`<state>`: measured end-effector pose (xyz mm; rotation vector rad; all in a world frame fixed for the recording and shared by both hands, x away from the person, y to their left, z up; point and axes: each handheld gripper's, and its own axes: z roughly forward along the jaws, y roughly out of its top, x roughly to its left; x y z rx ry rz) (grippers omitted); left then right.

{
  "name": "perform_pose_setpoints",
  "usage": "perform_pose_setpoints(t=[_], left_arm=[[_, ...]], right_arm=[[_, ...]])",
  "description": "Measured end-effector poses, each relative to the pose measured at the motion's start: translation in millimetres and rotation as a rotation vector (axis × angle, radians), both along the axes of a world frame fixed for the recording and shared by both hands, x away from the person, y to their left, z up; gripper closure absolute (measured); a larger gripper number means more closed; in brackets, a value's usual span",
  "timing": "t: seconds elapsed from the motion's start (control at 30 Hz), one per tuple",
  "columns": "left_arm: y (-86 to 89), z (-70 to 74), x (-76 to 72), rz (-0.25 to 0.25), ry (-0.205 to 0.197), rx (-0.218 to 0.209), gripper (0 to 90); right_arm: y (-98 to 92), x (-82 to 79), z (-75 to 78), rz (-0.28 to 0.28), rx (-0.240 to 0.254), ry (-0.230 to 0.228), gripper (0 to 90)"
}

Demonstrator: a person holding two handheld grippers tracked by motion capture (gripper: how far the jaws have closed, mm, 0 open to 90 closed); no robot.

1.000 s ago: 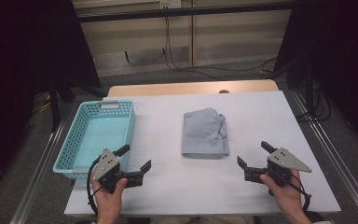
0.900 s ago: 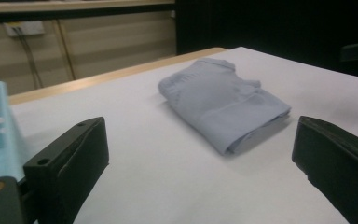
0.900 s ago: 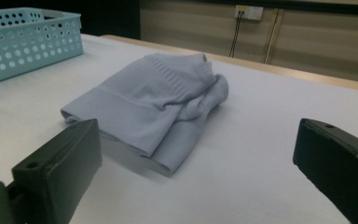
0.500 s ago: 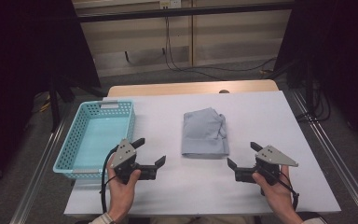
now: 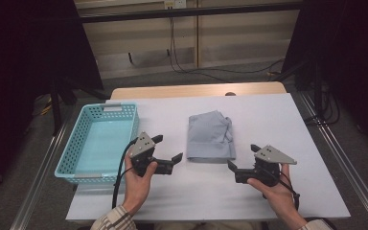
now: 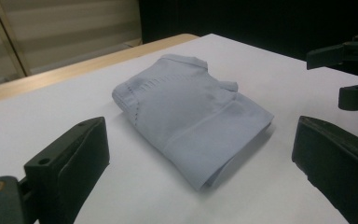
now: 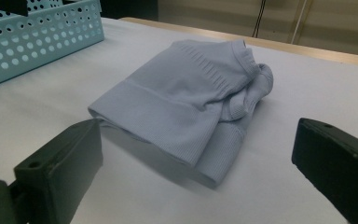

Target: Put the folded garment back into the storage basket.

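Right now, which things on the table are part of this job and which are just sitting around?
Likely in play:
folded grey garment
left gripper, open
right gripper, open
turquoise basket, probably

Just there:
cables on the floor
white table cover

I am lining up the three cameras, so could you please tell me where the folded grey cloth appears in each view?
High view: the folded grey cloth lies at the table's centre, right of the basket.
Left gripper view: the cloth fills the middle, ahead of the open jaws.
Right gripper view: the cloth sits at the centre, ahead of the open jaws.
Shared landmark: the wooden table edge behind the cloth.
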<state>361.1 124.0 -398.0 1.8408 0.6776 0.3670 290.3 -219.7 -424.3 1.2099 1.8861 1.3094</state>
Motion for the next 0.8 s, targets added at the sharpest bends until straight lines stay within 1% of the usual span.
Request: perform_pose_setpoints(t=[0.03, 0.07, 0.1, 0.13, 0.17, 0.2, 0.23, 0.27, 0.33, 0.37, 0.4, 0.43, 0.47, 0.5, 0.53, 0.6, 0.63, 0.73, 0.77, 0.8], left_arm=[[-1.1, -0.1, 2.1, 0.001, 0.01, 0.0, 3.8], [-2.5, -0.9, 5.0, -0.003, 0.001, -0.003, 3.7], [-3.5, -0.3, 6.5, 0.002, -0.001, 0.012, 3.7], [-5.3, -1.3, 9.4, -0.007, -0.007, -0.007, 3.7], [-6.4, -1.1, 11.0, 0.001, -0.002, -0.004, 3.7], [-6.8, -0.5, 13.5, 0.003, 0.006, 0.008, 3.7], [-8.2, -1.0, 16.4, 0.002, 0.007, -0.003, 3.7], [-9.1, -0.2, 18.9, 0.007, 0.011, 0.01, 3.7], [-11.7, 0.4, 24.6, 0.002, 0.016, 0.01, 3.8], [-13.0, 0.2, 27.4, 0.002, 0.011, 0.006, 3.8], [-13.5, 1.2, 29.1, 0.011, 0.017, 0.018, 3.8], [-14.0, 1.3, 31.3, 0.006, 0.017, 0.009, 3.7], [-14.5, 1.2, 33.4, 0.003, 0.02, 0.006, 3.7], [-15.8, 0.3, 35.1, 0.005, 0.019, -0.002, 3.7], [-16.0, 0.4, 36.9, 0.003, 0.021, 0.015, 3.7], [-17.8, -1.8, 41.2, -0.001, 0.021, 0.017, 3.8], [-17.5, -1.9, 43.1, 0.001, 0.028, 0.028, 3.7], [-17.8, -3.9, 49.3, 0.0, 0.04, 0.016, 3.7], [-18.3, -4.2, 51.1, 0.005, 0.041, 0.019, 3.7], [-19.0, -4.5, 53.4, 0.004, 0.041, 0.025, 3.7]], right_arm=[[0.5, 1.0, -0.1, 0.002, -0.015, 0.003, 1.8], [1.0, 1.4, 0.2, 0.003, -0.011, 0.006, 1.7], [1.0, 1.4, 0.2, 0.003, -0.011, 0.006, 1.7], [1.4, 1.9, 0.7, 0.002, -0.007, 0.01, 1.7], [1.4, 2.7, 1.1, 0.005, -0.002, 0.007, 1.8], [1.7, 3.4, 1.8, 0.004, 0.013, 0.013, 1.7], [1.4, 4.0, 2.2, 0.004, 0.015, 0.017, 1.7], [1.8, 5.1, 2.6, 0.002, 0.024, 0.012, 1.7], [2.2, 6.5, 3.1, -0.001, 0.02, 0.017, 1.7], [2.4, 7.5, 3.3, -0.003, 0.017, 0.017, 1.7], [2.5, 8.6, 3.2, -0.002, 0.021, 0.019, 1.7], [2.6, 9.4, 3.1, -0.005, 0.014, 0.029, 1.7], [3.0, 10.7, 2.9, -0.001, 0.016, 0.028, 1.7], [4.3, 12.3, 2.4, 0.002, -0.002, 0.034, 1.9], [5.3, 13.2, 2.4, 0.002, -0.002, 0.04, 2.0], [5.7, 14.0, 2.4, 0.008, -0.01, 0.045, 2.2], [6.5, 14.9, 2.8, 0.016, -0.018, 0.047, 2.3], [8.1, 17.1, 5.2, 0.034, -0.037, 0.064, 2.7], [8.6, 17.4, 6.2, 0.033, -0.035, 0.084, 3.3], [8.7, 18.5, 7.1, 0.046, -0.034, 0.097, 3.5]])
